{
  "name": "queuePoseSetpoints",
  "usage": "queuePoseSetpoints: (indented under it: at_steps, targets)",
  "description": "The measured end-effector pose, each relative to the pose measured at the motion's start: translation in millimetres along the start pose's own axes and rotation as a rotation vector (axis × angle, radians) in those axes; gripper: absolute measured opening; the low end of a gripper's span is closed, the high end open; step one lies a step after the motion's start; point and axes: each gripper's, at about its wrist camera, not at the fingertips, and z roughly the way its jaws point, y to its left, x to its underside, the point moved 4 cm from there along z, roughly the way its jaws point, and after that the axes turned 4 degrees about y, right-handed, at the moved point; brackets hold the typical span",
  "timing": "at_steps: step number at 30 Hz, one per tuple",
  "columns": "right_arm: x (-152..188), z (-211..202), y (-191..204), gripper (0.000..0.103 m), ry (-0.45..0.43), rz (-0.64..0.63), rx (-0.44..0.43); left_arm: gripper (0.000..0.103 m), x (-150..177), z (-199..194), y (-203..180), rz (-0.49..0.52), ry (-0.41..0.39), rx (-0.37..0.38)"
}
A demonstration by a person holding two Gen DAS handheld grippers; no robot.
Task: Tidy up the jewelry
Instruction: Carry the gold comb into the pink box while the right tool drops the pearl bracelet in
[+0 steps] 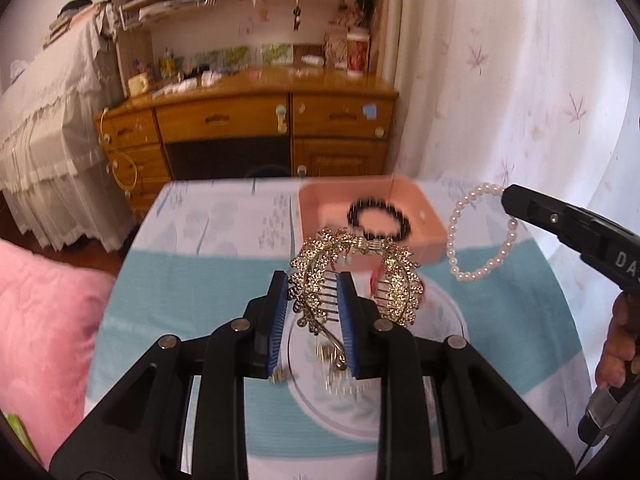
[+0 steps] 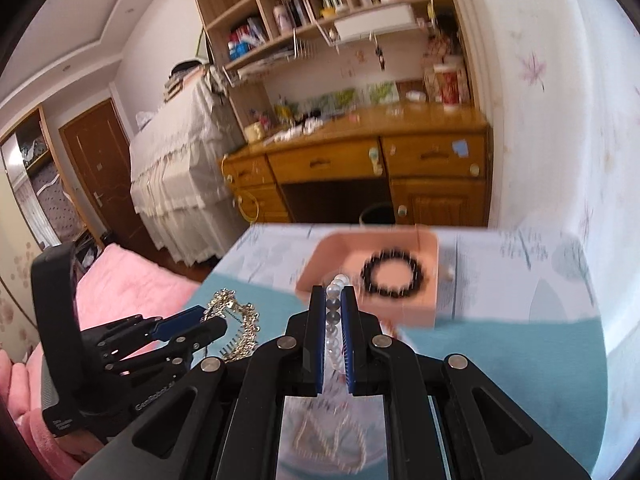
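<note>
My left gripper point(image 1: 313, 280) is shut on a gold rhinestone hair comb point(image 1: 356, 276) and holds it above the table, just short of the pink box point(image 1: 434, 222). A black bead bracelet point(image 1: 378, 218) lies inside the box. My right gripper point(image 2: 333, 292) is shut on a pearl bracelet point(image 2: 334, 308), held in the air near the box point(image 2: 308, 276). In the left wrist view the pearl bracelet point(image 1: 476, 236) hangs from the right gripper point(image 1: 510, 196) to the right of the box. The right wrist view shows the black bracelet point(image 2: 394, 272), the left gripper point(image 2: 208, 320) and the comb point(image 2: 240, 324).
The table wears a blue and white cloth point(image 1: 200, 272). A plate point(image 1: 360, 412) lies under my left gripper with gold pieces on it. A pink pillow point(image 1: 44, 320) sits at the left. A wooden desk point(image 1: 256, 120) and a curtain point(image 1: 500, 80) stand behind.
</note>
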Motion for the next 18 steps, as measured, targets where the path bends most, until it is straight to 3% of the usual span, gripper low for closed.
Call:
queuePoseSetpoints:
  at_steps: [9,18]
  targets:
    - [-56,16,-8,0.007,-0.114,-0.044,0.040,0.022,-54,26,-3,-0.007,-0.088,-0.004]
    - [-86,61,-29,0.007,-0.120,-0.036,0.076,0.022,-88,86,-8,-0.029,-0.077,0.046]
